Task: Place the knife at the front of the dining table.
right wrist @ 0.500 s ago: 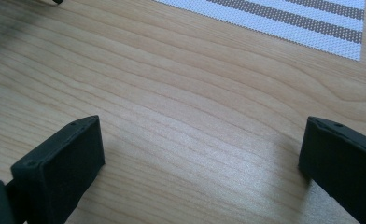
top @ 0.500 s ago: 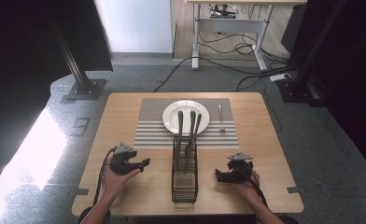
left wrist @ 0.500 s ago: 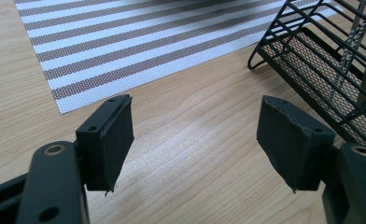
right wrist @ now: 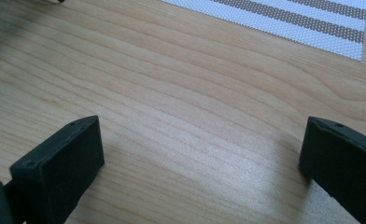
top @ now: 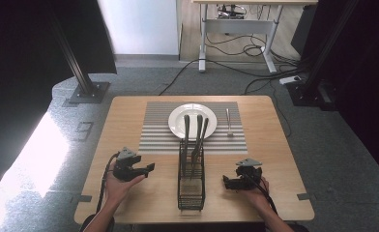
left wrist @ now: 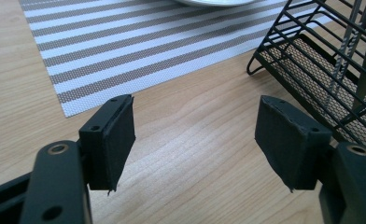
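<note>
A black wire cutlery rack [top: 191, 176] stands at the table's front middle with several dark-handled utensils [top: 196, 135] upright in it. Behind it a white plate [top: 192, 119] lies on a striped placemat [top: 158, 130], and a fork [top: 229, 121] lies on the mat to the plate's right. My left gripper [top: 148, 167] rests low over the wood left of the rack, open, nothing between its pads [left wrist: 110, 140]; the rack [left wrist: 312, 60] shows at the right of its view. My right gripper [top: 227, 182] sits right of the rack, open over bare wood, with its pads [right wrist: 64, 161] wide apart.
The wooden table [top: 129, 203] has bare wood on both sides of the rack. Beyond its far edge lie a grey floor, a black stand base [top: 87, 92] at the left, and cables [top: 255, 77] under a desk at the back.
</note>
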